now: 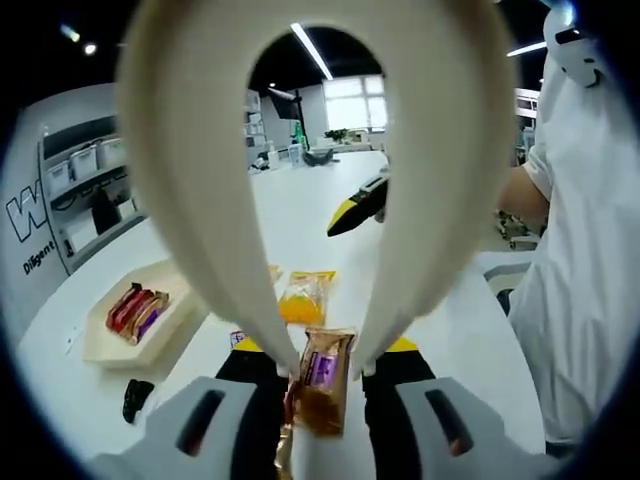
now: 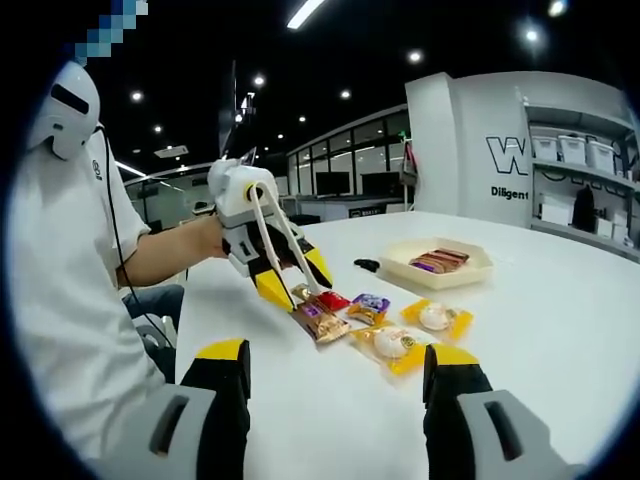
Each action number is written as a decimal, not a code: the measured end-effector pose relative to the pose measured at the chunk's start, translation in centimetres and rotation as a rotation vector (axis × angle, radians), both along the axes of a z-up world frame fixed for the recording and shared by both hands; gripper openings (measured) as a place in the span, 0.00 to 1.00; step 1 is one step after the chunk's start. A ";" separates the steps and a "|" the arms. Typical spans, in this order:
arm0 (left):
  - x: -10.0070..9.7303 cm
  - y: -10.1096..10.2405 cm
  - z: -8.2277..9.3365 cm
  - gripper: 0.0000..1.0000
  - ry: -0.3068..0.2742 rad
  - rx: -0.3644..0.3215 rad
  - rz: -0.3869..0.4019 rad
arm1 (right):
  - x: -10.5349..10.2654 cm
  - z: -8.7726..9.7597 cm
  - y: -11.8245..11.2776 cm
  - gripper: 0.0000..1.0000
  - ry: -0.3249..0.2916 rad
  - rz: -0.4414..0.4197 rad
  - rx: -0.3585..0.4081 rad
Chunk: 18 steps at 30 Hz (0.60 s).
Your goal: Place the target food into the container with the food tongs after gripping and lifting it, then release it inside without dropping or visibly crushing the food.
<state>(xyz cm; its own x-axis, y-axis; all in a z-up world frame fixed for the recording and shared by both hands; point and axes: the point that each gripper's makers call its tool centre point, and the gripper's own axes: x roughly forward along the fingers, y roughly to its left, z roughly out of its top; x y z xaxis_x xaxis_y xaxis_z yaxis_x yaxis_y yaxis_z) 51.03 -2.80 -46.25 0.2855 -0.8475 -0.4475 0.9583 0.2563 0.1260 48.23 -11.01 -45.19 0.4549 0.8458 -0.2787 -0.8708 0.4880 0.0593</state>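
- The grey curved wall panel (image 2: 520, 150) in the right gripper view bears a large dark letter "W" with further letters cut off by the shelving beside it; beneath it, smaller dark lettering reads "Diligent"
- The same grey wall panel (image 1: 30, 215) in the left gripper view carries a large "W" and, below it, slanted small text beginning "Diligent", its end partly blurred
- The printing on the snack wrappers on the white table (image 2: 560, 300) is too small to read
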 end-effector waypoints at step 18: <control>0.4 -0.8 -0.8 0.28 0.010 0.026 -0.036 | 0.0 -0.2 -0.2 0.69 0.007 -0.002 0.004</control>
